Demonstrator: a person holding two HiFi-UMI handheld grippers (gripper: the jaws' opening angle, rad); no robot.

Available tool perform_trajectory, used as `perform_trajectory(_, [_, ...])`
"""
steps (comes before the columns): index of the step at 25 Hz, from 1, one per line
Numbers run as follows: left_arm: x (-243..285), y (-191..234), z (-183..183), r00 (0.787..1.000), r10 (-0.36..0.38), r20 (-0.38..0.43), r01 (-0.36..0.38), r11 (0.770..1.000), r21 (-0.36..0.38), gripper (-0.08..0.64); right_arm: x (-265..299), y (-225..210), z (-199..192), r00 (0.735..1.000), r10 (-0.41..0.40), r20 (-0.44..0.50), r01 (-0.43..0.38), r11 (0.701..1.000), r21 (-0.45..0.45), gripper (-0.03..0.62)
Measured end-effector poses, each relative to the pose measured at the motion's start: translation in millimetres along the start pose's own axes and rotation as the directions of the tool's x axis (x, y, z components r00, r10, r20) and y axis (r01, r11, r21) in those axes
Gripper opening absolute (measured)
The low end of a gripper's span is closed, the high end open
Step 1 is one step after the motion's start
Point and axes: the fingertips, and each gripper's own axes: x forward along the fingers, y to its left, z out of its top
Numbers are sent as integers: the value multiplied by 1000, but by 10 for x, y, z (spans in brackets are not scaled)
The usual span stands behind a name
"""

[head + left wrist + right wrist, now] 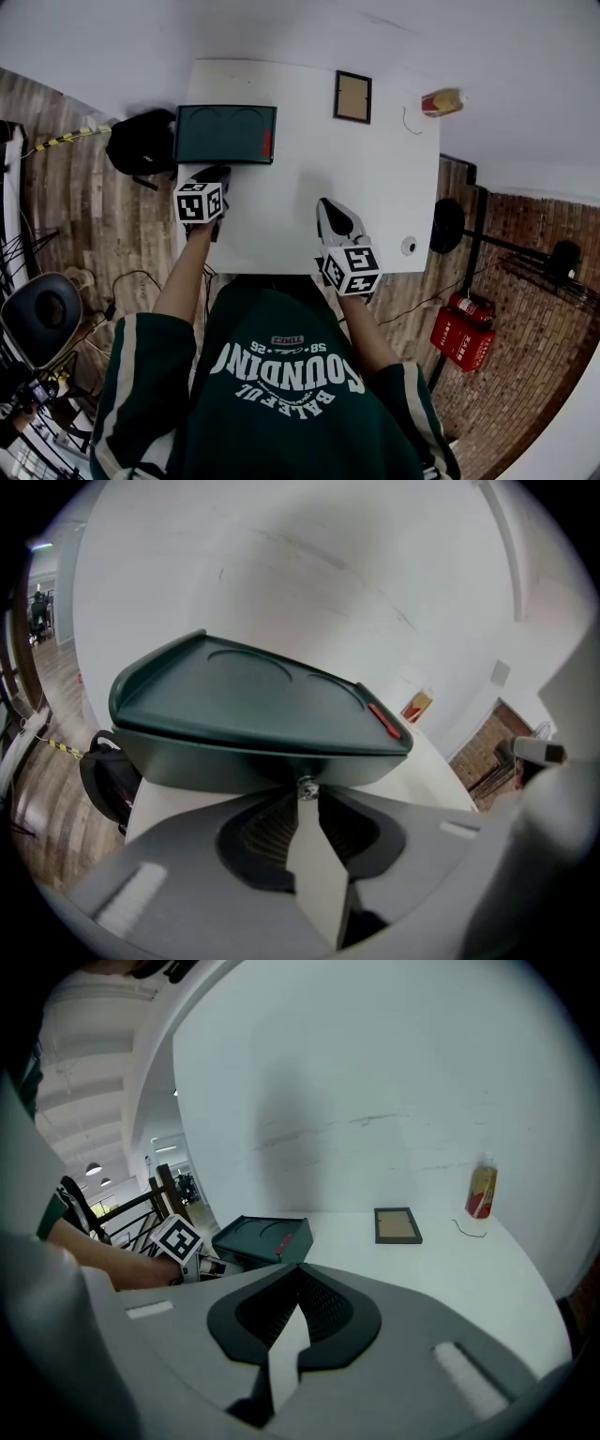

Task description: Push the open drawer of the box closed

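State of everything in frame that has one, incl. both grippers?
Dark green plastic box: drawer looks pushed in, none protruding.
Left gripper: shut on the box's small silver knob.
Right gripper: shut, empty, over the white table.
Dark rectangular picture frame: lying flat.
Red-and-yellow container: upright.

head: overhead, table | left: close behind box | right: farther, same box

Matt green plastic box, shiny metal knob.
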Motion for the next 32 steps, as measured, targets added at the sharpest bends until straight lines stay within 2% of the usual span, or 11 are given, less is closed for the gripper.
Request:
perform_trajectory(9, [12,5,37,1000,-14,7,14,999,-32,126,-73,-5,-26,1000,5,5,-5,1000,-2,2])
perform_trajectory(13, [-61,-39,-17,1000,-29,6,29,998,-47,164,-48,-36,-22,1000,24,11,-24,1000,-10,2])
perform_trajectory(17, [-303,-135,-50,998,-36,54,38,999,-33,164,42,-13,82,997,62,34,-61,998,-26,2])
perform_trajectory(21, [-676,-374,72,990,-38,133,31,998,54,160,42,38,315,992,96,84,-92,994,-55,2])
perform_trajectory(24, [-877,-549,241,982,-48,185,22,990,142,112,49,21,510,986,105,129,-98,993,-64,2])
perform_trajectory(27, [-1097,-692,422,964,-53,259,2,981,194,58,-3,-36,694,979,98,177,-90,994,-56,2])
perform_trajectory(32, [-1421,-897,673,938,-81,337,-13,964,266,52,-117,35,922,965,104,242,-86,993,-82,2])
